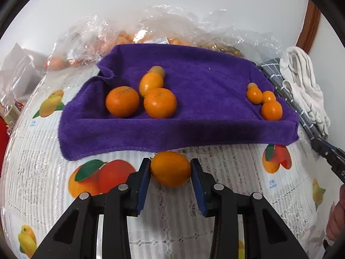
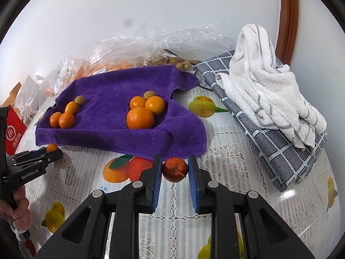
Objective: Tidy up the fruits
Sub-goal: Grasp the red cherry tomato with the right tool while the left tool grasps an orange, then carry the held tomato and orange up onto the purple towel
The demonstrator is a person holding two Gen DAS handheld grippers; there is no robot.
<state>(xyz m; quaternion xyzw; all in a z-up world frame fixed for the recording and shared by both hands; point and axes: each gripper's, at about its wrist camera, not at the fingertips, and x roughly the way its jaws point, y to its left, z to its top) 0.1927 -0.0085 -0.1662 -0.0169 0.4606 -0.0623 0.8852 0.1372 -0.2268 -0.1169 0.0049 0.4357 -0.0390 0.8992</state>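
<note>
Left wrist: left gripper (image 1: 170,168) clamps a kumquat (image 1: 170,168); right gripper (image 2: 174,169) pinches a red fruit (image 2: 175,169). Both are round, so either could squirt free.

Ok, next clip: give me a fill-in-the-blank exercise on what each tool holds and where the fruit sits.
1. The left tool is shut on an oval ____ fruit.
2. The right tool grips a small ____ fruit with a stem.
3. Two clusters of oranges lie on the ____ towel.
4. A white towel lies on a folded ____ checked cloth.

Missing: orange; red; purple; grey
</note>
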